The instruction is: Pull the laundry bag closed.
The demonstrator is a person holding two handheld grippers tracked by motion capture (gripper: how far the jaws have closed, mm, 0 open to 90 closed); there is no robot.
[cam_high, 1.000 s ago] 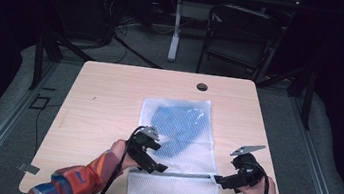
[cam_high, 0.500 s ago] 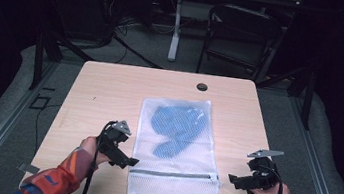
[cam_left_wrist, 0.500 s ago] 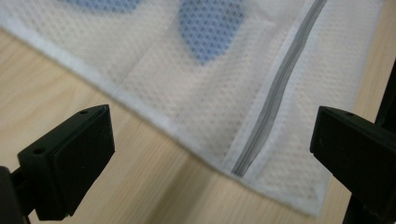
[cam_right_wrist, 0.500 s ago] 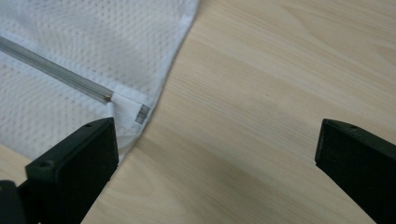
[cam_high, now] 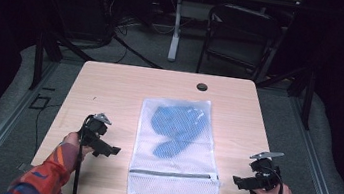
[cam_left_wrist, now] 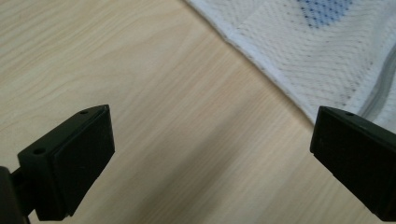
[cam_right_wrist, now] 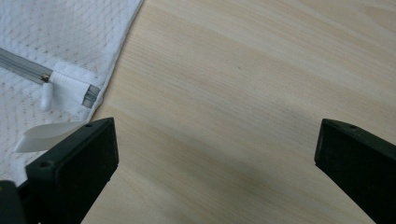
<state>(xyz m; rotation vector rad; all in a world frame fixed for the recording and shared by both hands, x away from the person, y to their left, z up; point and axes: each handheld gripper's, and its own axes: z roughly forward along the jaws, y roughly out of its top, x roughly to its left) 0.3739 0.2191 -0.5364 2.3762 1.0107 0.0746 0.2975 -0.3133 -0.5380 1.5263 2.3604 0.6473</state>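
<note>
Claws [cam_high: 111,150] [cam_high: 238,181] gape wide (empty) beside mesh bag [cam_high: 175,150].

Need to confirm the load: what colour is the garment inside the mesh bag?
Blue, seen through the white mesh bag; the garment shows best in the high view.

Between the black jaws of the left gripper [cam_left_wrist: 212,154] lies pale wood-grain bench [cam_left_wrist: 154,93]. Beyond them sits a white mesh bag [cam_left_wrist: 303,51] showing blue fabric [cam_high: 176,130] inside, possibly patterned. The sleeves [cam_high: 49,171] are orange-and-blue plaid.
</note>
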